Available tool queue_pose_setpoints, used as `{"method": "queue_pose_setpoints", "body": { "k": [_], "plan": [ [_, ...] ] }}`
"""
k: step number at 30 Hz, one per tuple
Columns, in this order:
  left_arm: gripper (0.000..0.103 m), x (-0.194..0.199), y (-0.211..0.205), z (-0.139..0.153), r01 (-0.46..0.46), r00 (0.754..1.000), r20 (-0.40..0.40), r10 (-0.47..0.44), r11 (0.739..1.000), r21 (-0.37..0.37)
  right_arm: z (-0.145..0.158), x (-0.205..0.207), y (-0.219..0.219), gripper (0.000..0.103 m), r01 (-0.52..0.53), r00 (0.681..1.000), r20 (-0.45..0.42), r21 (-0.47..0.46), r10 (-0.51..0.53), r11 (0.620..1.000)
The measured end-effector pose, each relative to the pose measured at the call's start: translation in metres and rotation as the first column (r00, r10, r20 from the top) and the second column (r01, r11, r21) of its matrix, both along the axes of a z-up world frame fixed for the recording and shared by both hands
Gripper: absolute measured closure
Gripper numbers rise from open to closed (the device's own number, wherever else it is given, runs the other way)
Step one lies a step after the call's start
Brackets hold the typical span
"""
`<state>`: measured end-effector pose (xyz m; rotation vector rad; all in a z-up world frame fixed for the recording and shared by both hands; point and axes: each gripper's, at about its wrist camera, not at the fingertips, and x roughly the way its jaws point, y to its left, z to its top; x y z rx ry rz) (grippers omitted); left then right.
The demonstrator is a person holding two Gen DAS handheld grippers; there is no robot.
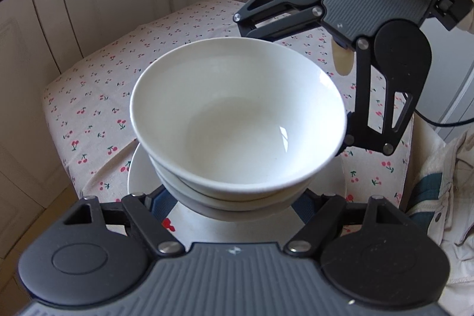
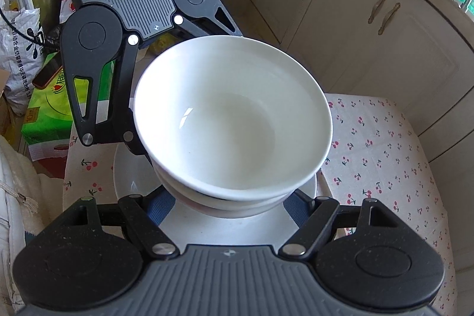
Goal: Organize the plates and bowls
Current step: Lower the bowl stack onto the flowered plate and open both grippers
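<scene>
Top bowl (image 1: pixel 237 120): white glazed ceramic, smooth, glossy highlight inside. Plate (image 2: pixel 225 227) beneath: same white glaze. Tablecloth (image 1: pixel 97 96): matt woven cloth, cherry print. Left gripper (image 1: pixel 234 206): matt black plastic links, ribbed grey body, bright metal pivot pins. Cabinet doors (image 2: pixel 370 28): smooth cream panels, metal handles.

stacked bowls (image 1: pixel 237 123) fill both grippers' fronts (hemmed in), tablecloth (image 1: pixel 97 96) beyond open

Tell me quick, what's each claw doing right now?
Left gripper: fingers spread wide around the bowl stack; whether it grips cannot be told.
Right gripper: likewise spread around the stack; grip cannot be told.
</scene>
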<state>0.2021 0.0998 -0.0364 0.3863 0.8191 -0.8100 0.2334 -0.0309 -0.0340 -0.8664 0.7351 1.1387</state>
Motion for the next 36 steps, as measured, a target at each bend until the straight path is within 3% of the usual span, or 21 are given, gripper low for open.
{"method": "queue_pose_setpoints", "body": {
  "k": [25,29,33,36],
  "plan": [
    [0.022,0.006,0.005,-0.008,-0.036,0.998,-0.047,0.033,0.998,-0.055,-0.007,0.025,0.003,0.02,0.049,0.996,-0.071,0.011,-0.048,0.999],
    [0.018,0.001,0.002,-0.006,-0.036,0.999,-0.006,0.036,0.999,-0.033,-0.008,0.023,0.003,0.02,0.061,0.996,-0.065,0.014,-0.06,0.998],
    [0.007,-0.01,0.002,0.003,-0.05,0.996,0.077,0.053,0.998,-0.029,-0.004,0.02,0.0,0.004,0.107,0.994,-0.044,0.047,-0.105,0.993],
    [0.007,-0.019,0.005,0.009,-0.075,0.992,0.096,0.078,0.997,-0.034,0.002,0.018,-0.003,0.002,0.16,0.987,-0.035,0.062,-0.158,0.985]
  ]
}}
